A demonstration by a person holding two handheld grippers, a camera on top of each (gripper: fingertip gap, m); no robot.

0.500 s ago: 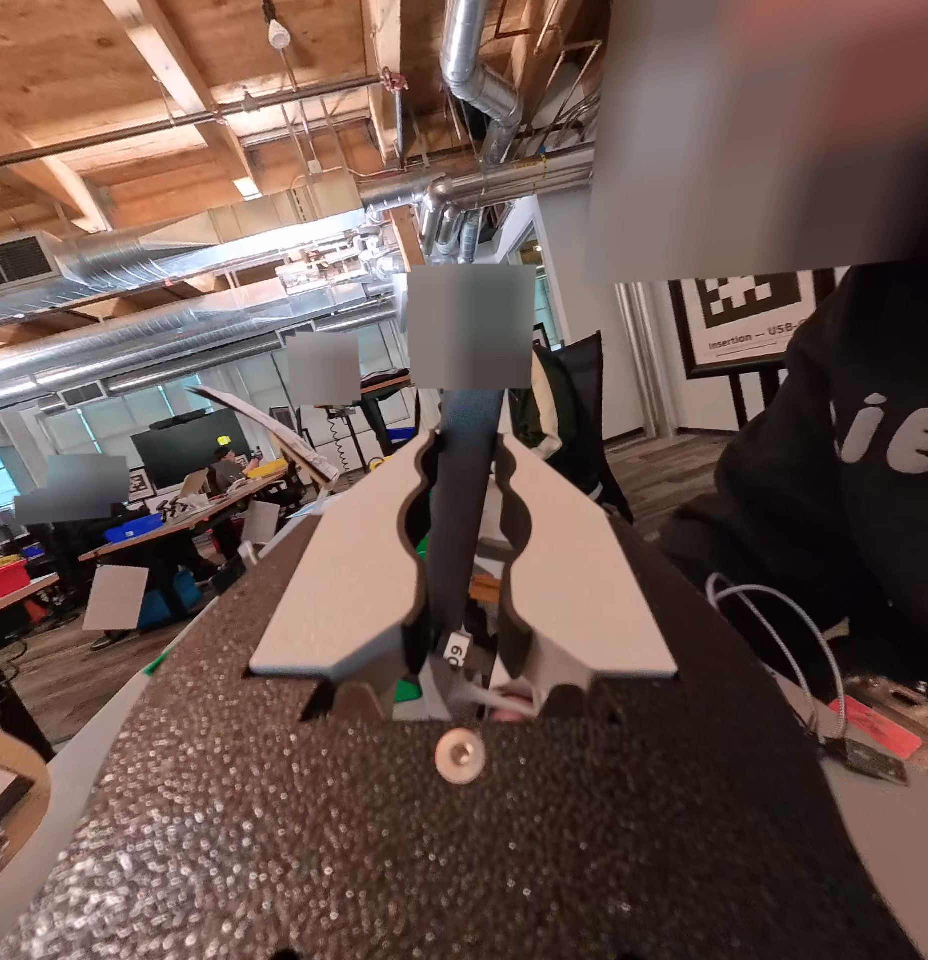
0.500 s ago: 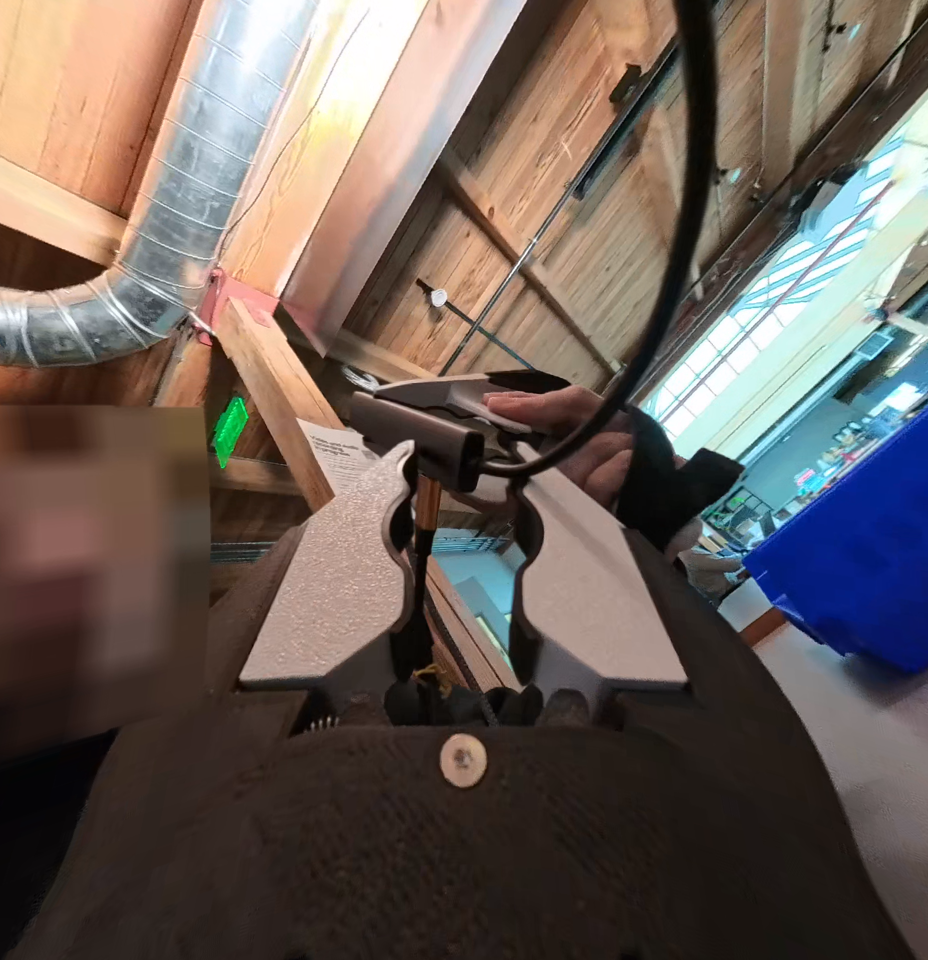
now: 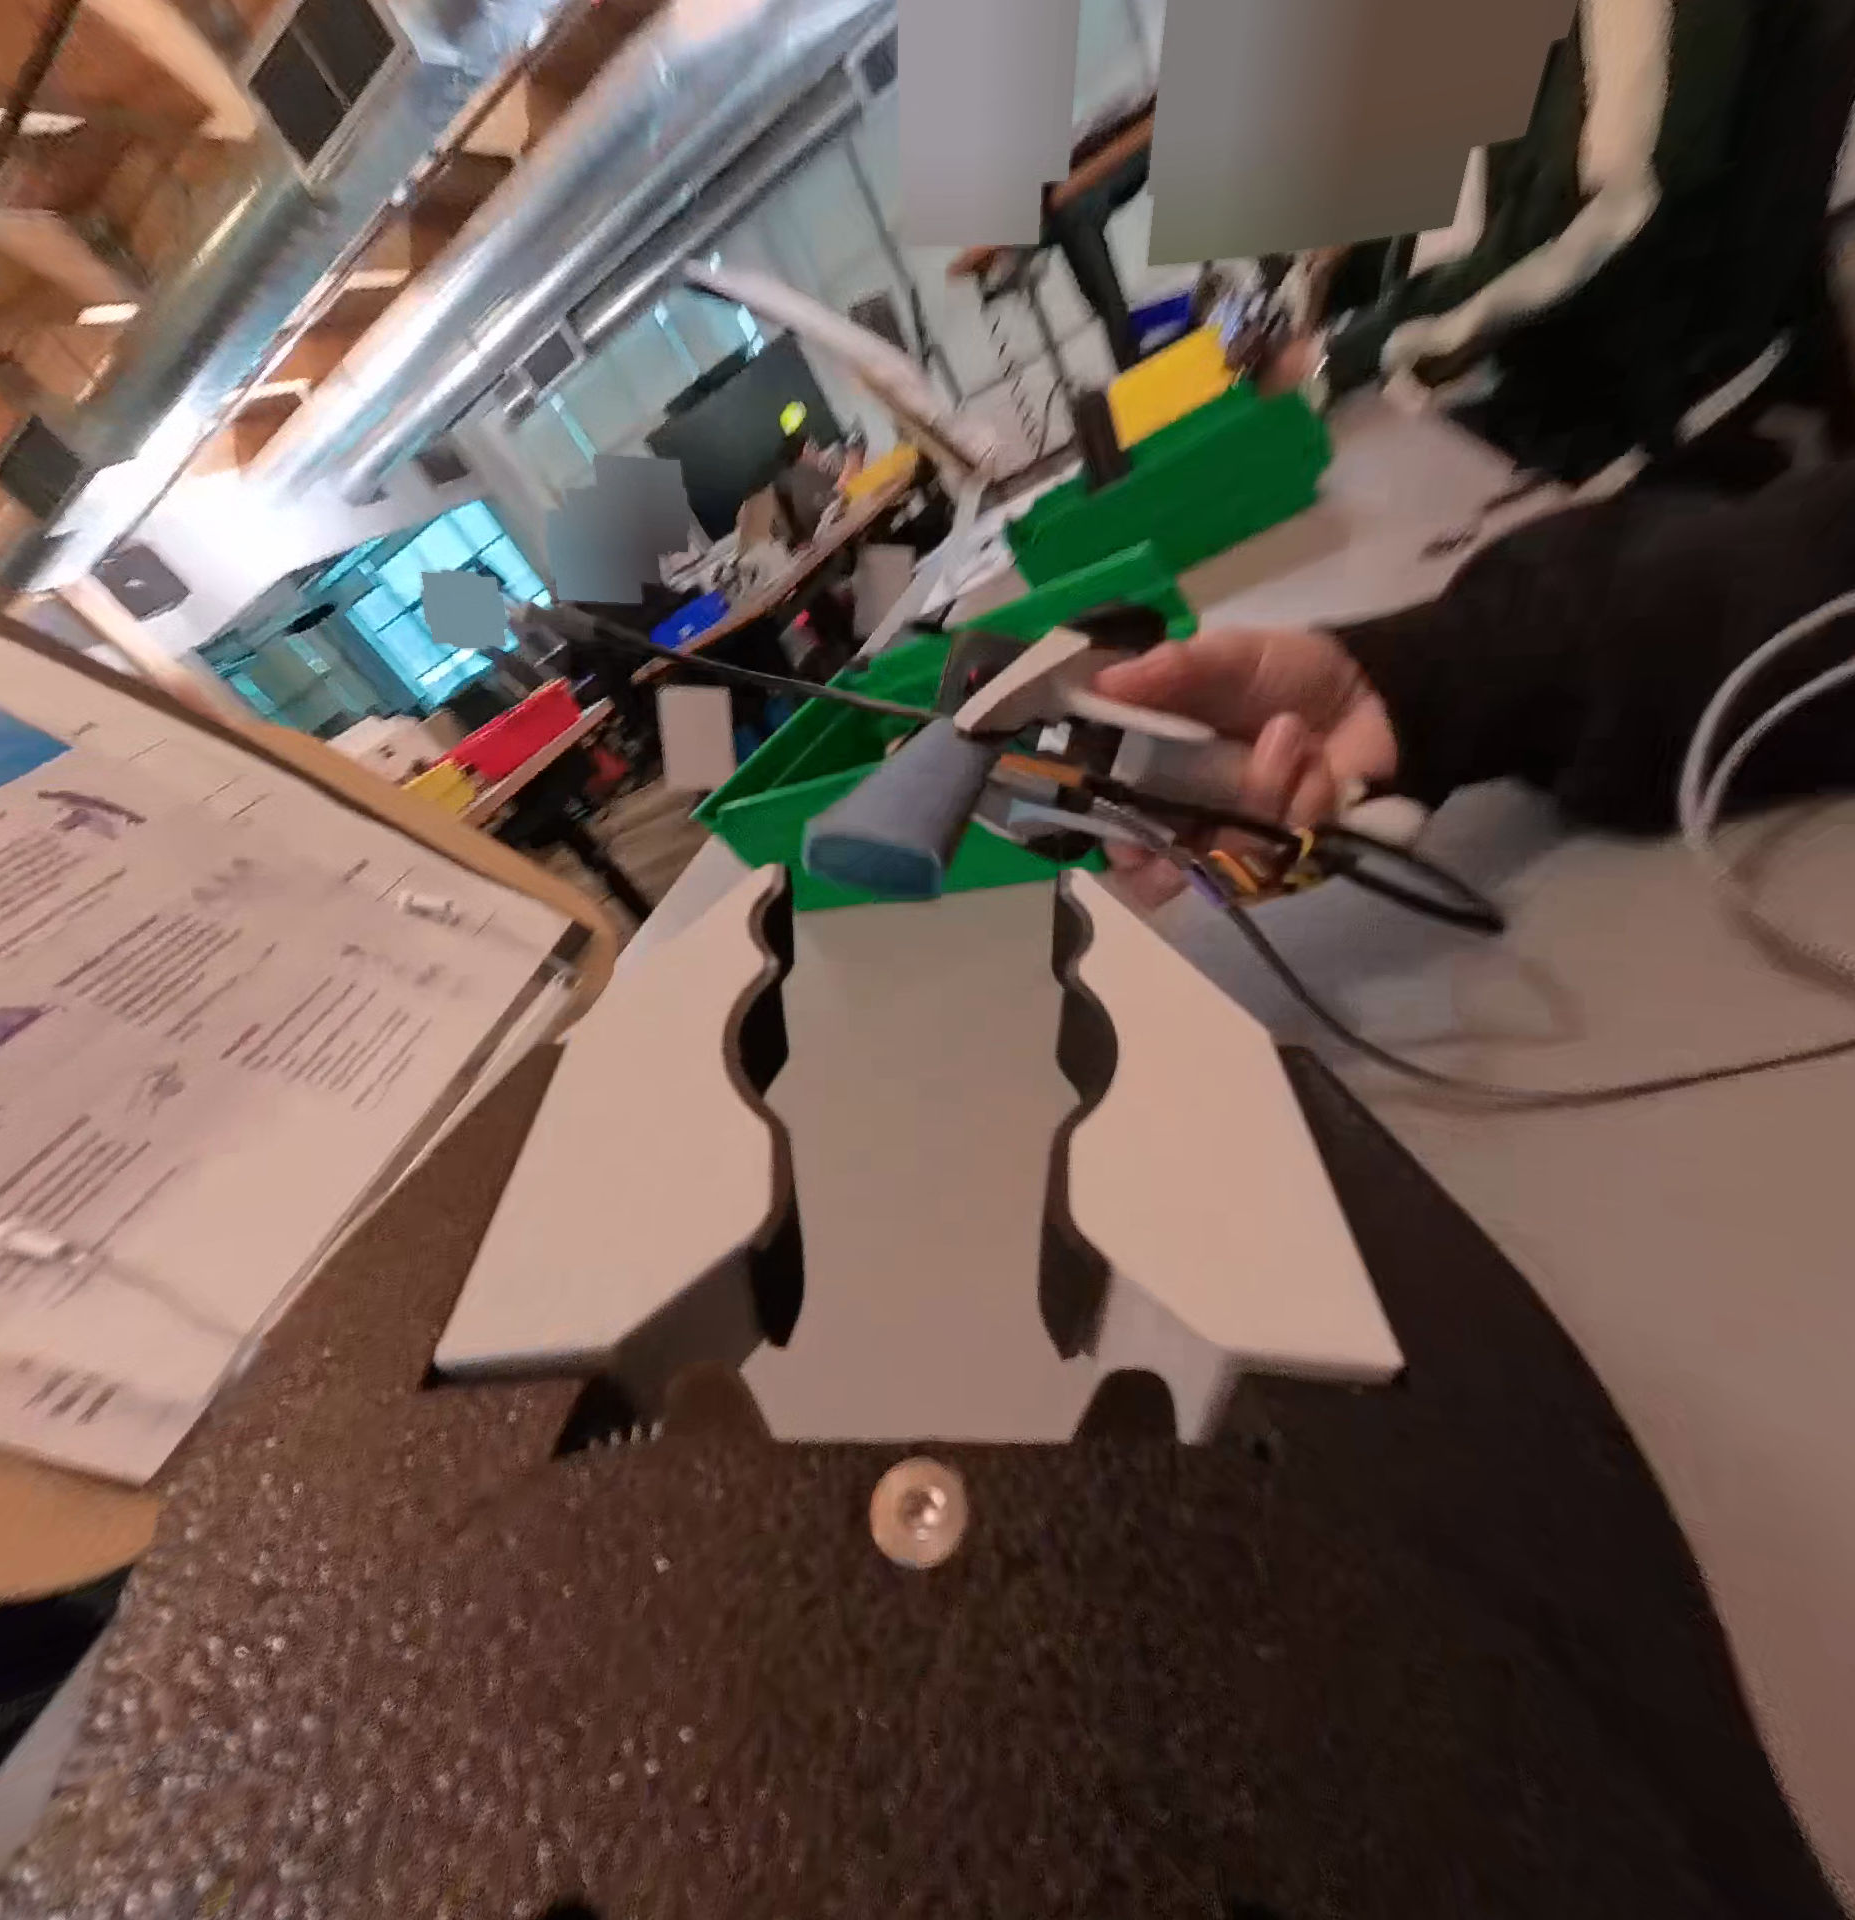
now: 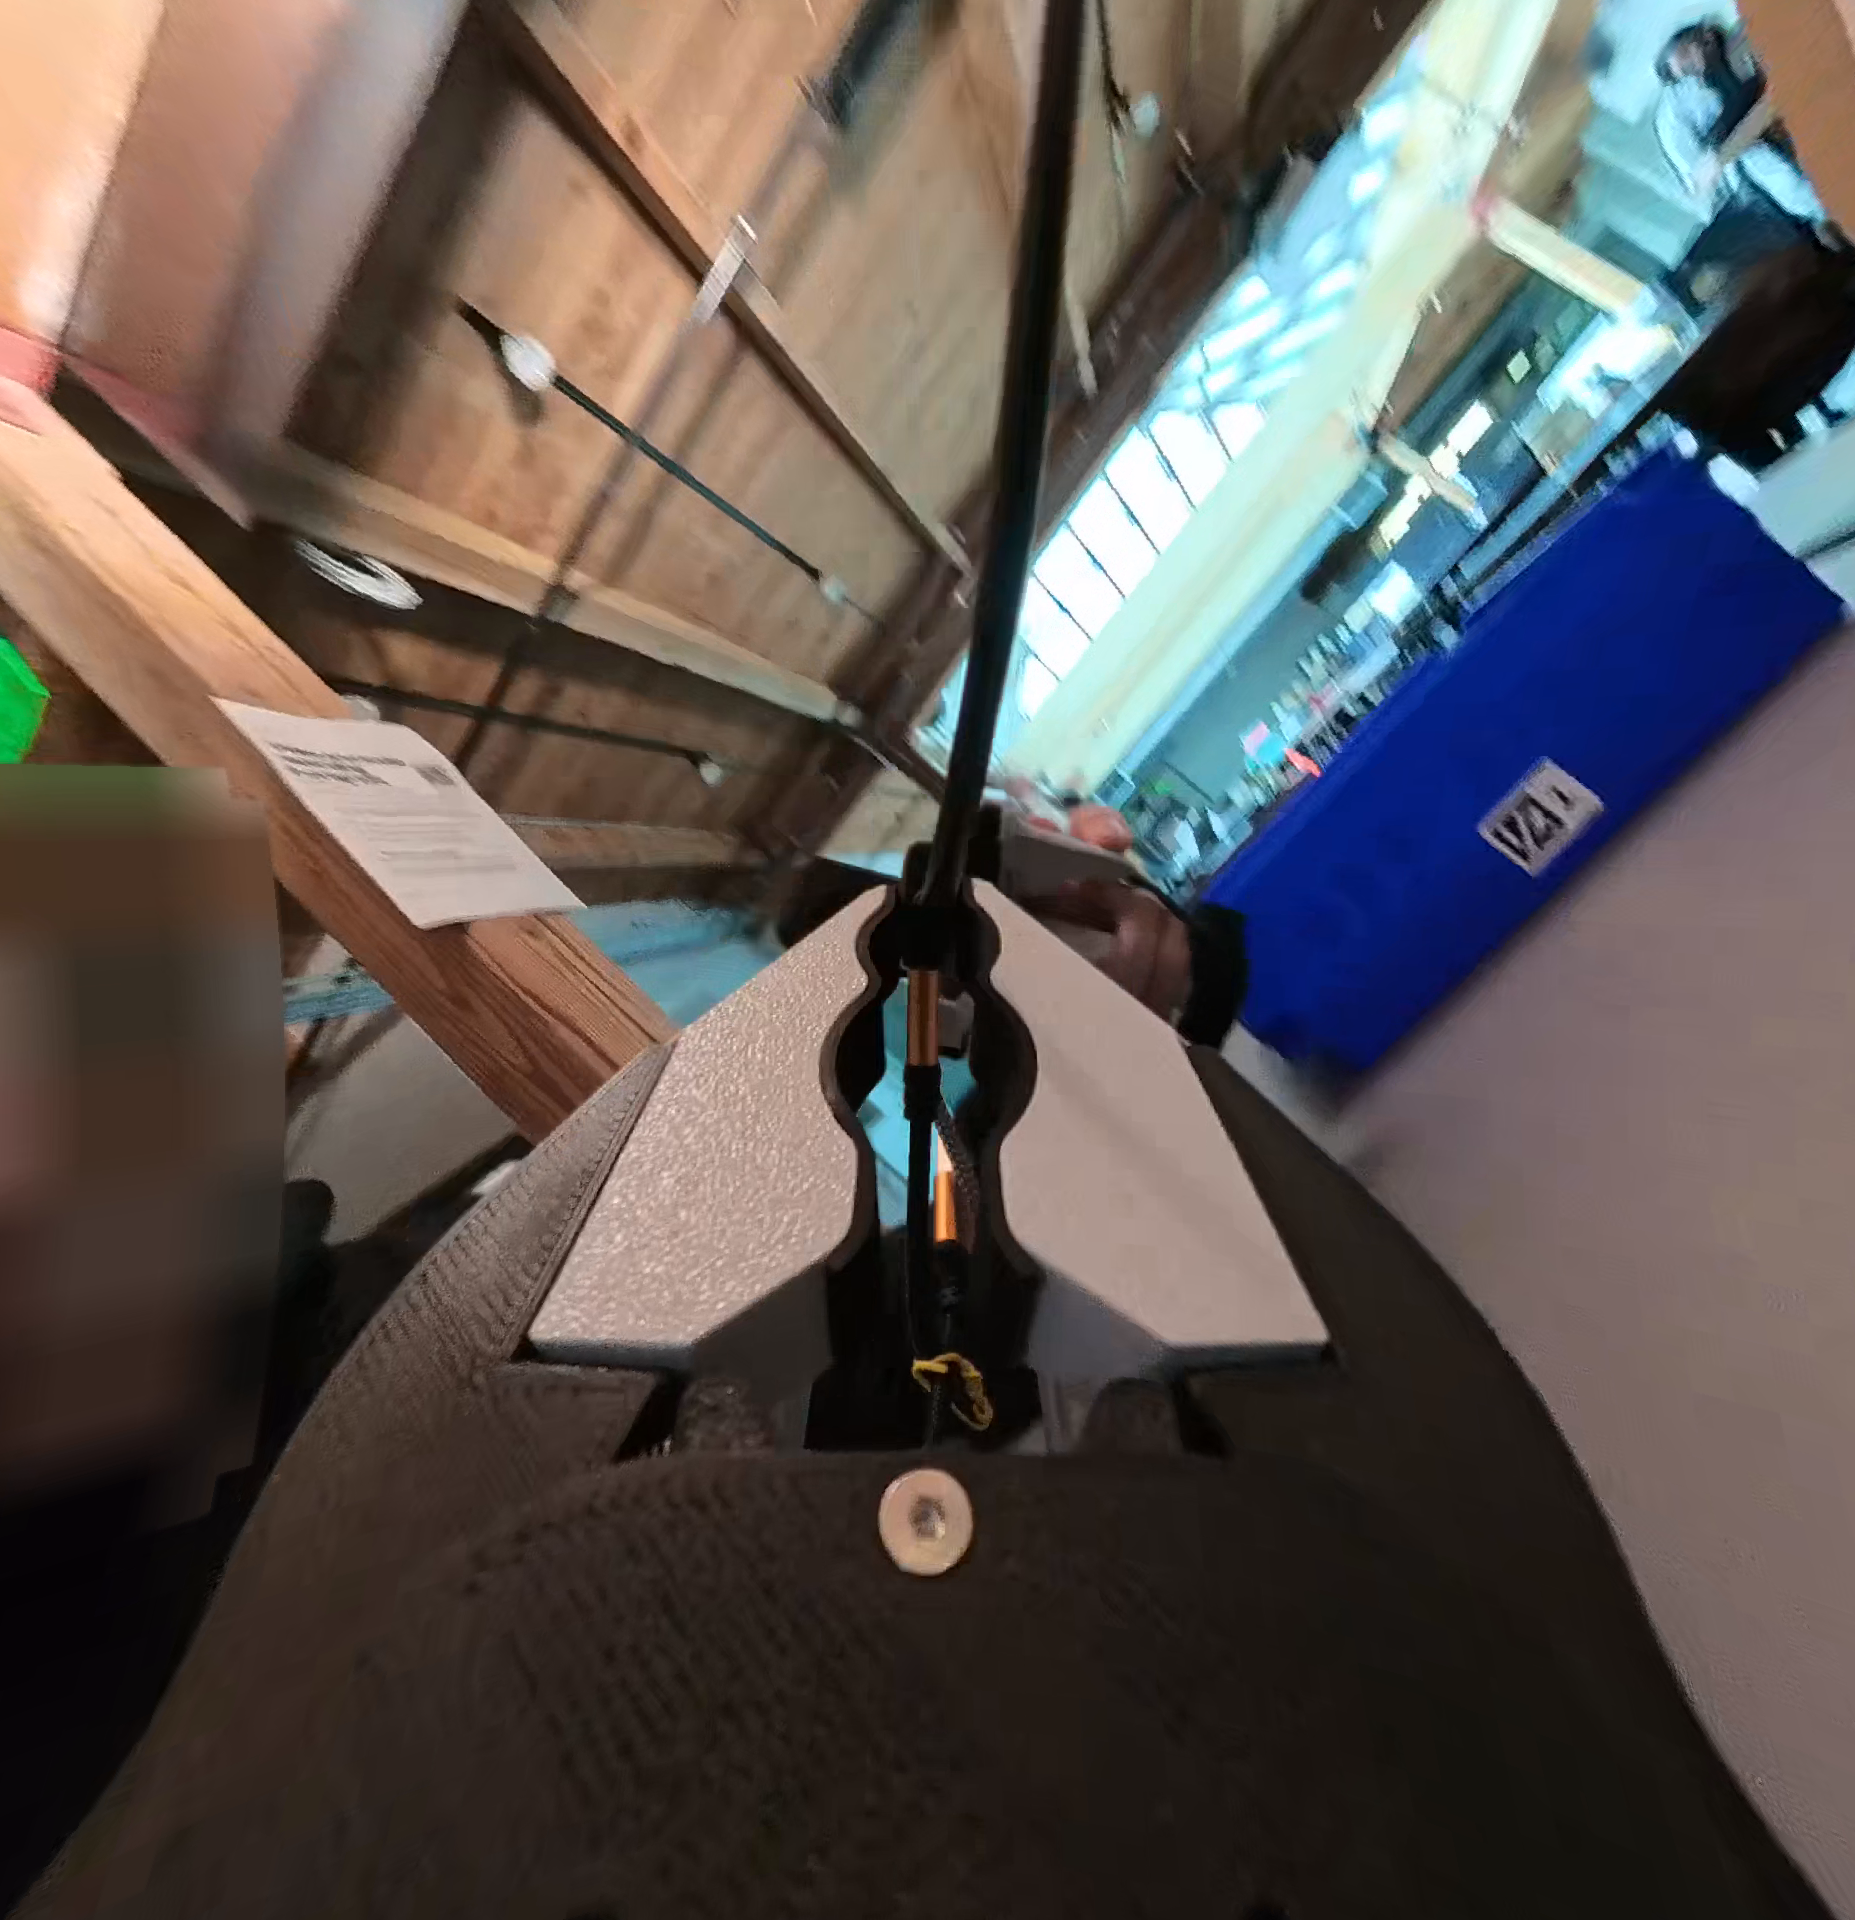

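The left gripper [image 3: 918, 914] stands wide apart with bare grey table [image 3: 1525, 1299] showing between its fingers; it grips nothing. Just beyond its tips, at centre frame, a grey-blue handle [image 3: 887, 821] points toward the camera, carried by a tool that a hand [image 3: 1255, 727] in a dark sleeve holds from the right; thin black wires [image 3: 1349, 862] trail off it toward the right edge. Behind the tool sit green trays [image 3: 1162, 520], and a printed sheet on a board [image 3: 175, 1039] fills the left side. The whole left wrist view is smeared, so the tool's make is hard to tell. In the right wrist view the right gripper [image 4: 928, 914] is pinched nearly together at the tips around a thin black cable [image 4: 1016, 416] that runs up out of the top edge; a brass-coloured sleeve [image 4: 923, 1018] sits on it between the fingers. A blue bin [image 4: 1525, 790] lies at right, half cut by blur.
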